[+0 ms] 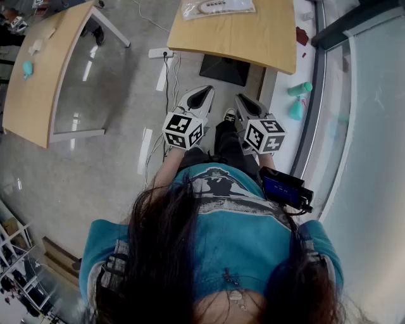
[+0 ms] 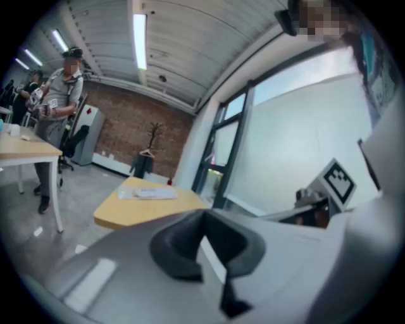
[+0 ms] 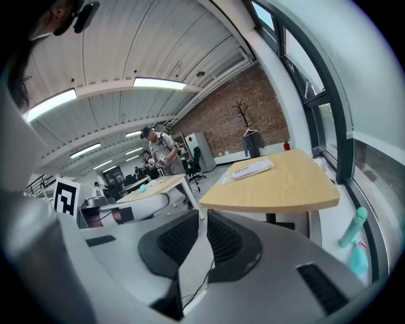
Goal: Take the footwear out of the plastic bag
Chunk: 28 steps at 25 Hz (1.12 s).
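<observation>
You are standing back from the worktop (image 1: 253, 38) with both tools held low in front of your waist, noses pointing ahead, well apart from anything on it. Your left gripper (image 1: 201, 95) has its fingers (image 2: 177, 248) drawn together with nothing between them; in the left gripper view they point past the worktop's rounded corner toward the window wall. Your right gripper (image 1: 243, 102) sits just beside it, its fingers (image 3: 171, 243) a narrow slit apart and empty, with only floor and a trailing cable showing through the gap. The plastic bag (image 1: 218, 7) lies flat at the far edge of the worktop, well beyond both tools. Something pale with a looped outline shows through the film, so the footwear is inside it, though too small to make out in detail. The same bag appears in the right gripper view (image 3: 248, 169) and, smaller, in the left gripper view (image 2: 147, 193). Under the worktop a dark mat (image 1: 224, 68) lies on the floor, with a power strip (image 1: 161, 53) to its left. Two teal bottles (image 1: 297, 101) stand by the window on your right. A second worktop (image 1: 38, 76) stands off to your left, and other people (image 2: 60, 95) are working farther back in the room.
</observation>
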Each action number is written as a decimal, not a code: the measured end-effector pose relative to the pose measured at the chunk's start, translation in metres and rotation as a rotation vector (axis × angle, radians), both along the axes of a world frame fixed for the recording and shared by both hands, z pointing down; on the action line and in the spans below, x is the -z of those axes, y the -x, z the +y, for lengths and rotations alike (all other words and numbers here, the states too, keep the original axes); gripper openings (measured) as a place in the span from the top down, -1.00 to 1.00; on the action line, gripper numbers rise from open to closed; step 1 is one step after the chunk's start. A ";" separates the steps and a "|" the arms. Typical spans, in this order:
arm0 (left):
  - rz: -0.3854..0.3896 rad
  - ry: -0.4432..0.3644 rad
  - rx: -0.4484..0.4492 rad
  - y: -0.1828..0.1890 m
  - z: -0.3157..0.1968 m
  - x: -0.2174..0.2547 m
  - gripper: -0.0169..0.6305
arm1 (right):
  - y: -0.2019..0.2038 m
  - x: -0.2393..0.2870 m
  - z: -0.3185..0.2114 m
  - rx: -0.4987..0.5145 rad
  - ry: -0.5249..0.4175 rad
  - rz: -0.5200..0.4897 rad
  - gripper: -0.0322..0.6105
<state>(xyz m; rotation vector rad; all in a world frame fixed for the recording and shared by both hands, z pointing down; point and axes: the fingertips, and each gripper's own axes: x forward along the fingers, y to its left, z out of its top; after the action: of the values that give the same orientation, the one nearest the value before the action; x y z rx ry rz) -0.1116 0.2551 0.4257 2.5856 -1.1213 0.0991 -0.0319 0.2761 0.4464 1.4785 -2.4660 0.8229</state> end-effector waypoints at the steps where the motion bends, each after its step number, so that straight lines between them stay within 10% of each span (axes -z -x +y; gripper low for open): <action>1: -0.003 0.001 0.003 -0.007 -0.013 0.002 0.94 | -0.007 0.003 -0.014 0.006 0.000 0.000 0.74; 14: -0.023 -0.001 0.108 -0.101 -0.177 0.007 0.94 | -0.091 0.016 -0.190 0.154 -0.023 -0.028 0.74; 28: -0.045 0.135 0.134 -0.100 -0.253 -0.027 0.91 | -0.107 -0.017 -0.258 0.145 0.086 -0.082 0.74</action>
<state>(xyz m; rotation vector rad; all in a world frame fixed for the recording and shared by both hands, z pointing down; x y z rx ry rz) -0.0115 0.0022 0.4526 2.3942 -1.2556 0.1962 0.0752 0.0176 0.4631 1.2447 -2.5263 0.9652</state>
